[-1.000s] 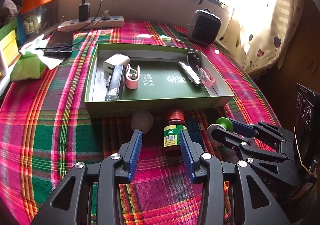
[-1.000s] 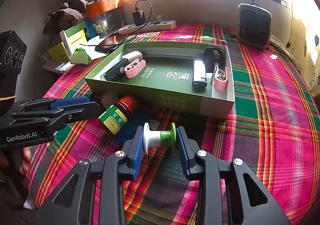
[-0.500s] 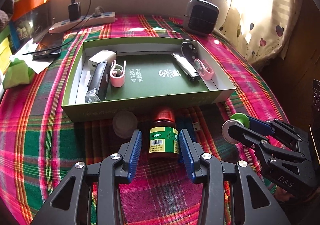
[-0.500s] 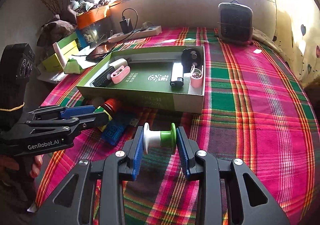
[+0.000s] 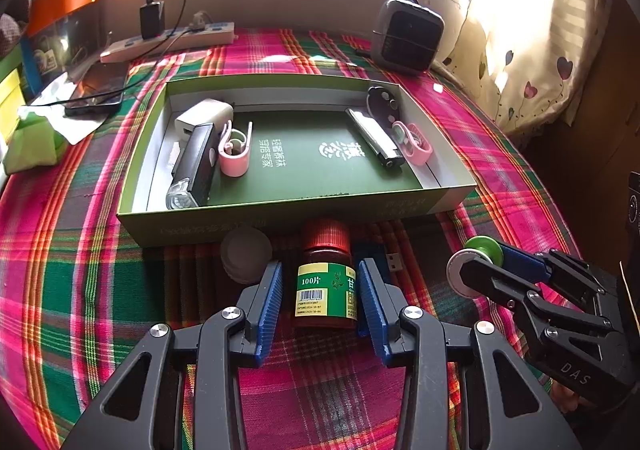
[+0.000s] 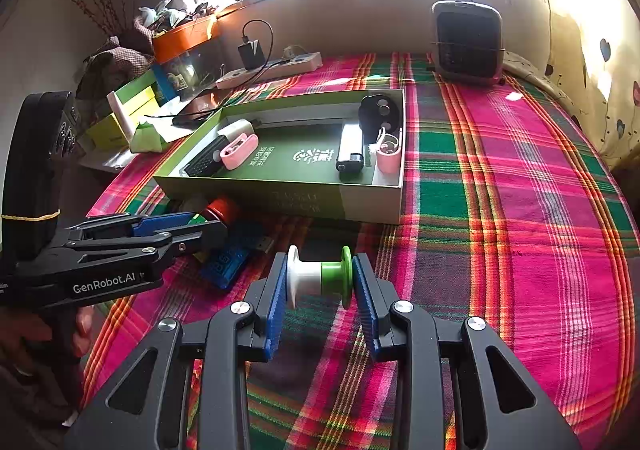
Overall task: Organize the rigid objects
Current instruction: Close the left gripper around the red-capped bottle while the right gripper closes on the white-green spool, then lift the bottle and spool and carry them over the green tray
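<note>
A brown pill bottle (image 5: 325,290) with a red cap and green label lies on the plaid cloth in front of the green box (image 5: 280,214). My left gripper (image 5: 320,265) is open and straddles the bottle, its blue pads close beside the label without pressing it. My right gripper (image 6: 320,270) is shut on a white-and-green spool (image 6: 320,276), held above the cloth to the right of the bottle. In the left wrist view the spool (image 5: 480,250) shows end-on. The box holds a white charger, a black lamp, two pink clips and a silver bar.
A white round lid (image 5: 246,254) and a blue USB stick (image 5: 376,250) lie beside the bottle against the box front. At the back stand a power strip (image 5: 172,40), a phone (image 5: 96,90) and a small heater (image 5: 408,34). Open cloth spreads to the right of the box.
My left gripper has slid toward the bottle, which lay against the right pad and now sits centred between the pads. The right gripper still holds the spool and has shifted a little sideways.
</note>
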Tool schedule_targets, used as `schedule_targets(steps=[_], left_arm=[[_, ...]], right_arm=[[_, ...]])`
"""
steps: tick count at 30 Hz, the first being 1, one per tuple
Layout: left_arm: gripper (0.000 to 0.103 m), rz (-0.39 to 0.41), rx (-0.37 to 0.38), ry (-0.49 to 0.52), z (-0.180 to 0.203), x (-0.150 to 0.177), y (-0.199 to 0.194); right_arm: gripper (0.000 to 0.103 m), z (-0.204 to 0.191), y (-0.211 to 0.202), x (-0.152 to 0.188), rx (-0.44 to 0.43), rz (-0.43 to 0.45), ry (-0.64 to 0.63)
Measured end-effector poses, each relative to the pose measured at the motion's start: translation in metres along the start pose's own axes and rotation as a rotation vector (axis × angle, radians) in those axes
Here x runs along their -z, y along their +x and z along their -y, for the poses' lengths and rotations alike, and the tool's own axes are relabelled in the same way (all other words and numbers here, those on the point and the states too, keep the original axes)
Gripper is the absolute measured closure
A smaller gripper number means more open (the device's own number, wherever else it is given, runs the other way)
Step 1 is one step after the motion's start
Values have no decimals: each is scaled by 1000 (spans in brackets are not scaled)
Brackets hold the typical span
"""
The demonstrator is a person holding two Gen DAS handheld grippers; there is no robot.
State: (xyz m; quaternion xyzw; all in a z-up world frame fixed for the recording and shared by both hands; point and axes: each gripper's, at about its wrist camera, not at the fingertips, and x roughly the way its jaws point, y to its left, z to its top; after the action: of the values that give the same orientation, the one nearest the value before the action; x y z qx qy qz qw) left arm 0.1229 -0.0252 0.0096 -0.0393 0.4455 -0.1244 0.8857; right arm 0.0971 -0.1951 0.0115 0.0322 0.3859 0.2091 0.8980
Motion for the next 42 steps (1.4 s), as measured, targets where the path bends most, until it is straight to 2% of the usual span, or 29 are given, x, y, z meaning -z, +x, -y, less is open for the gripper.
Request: schedule_targets(steps=[4,26,42], left_arm=[[72,3,0,0,1,0,-1],[72,18,-3,5,3,1,-7],[72,64,15,13,5,-3,-23]], right_arm=[[69,1,0,0,-4,0,6],[69,1,0,1,-3,-1,0],[69,-2,-7,-5,11,22,-9]])
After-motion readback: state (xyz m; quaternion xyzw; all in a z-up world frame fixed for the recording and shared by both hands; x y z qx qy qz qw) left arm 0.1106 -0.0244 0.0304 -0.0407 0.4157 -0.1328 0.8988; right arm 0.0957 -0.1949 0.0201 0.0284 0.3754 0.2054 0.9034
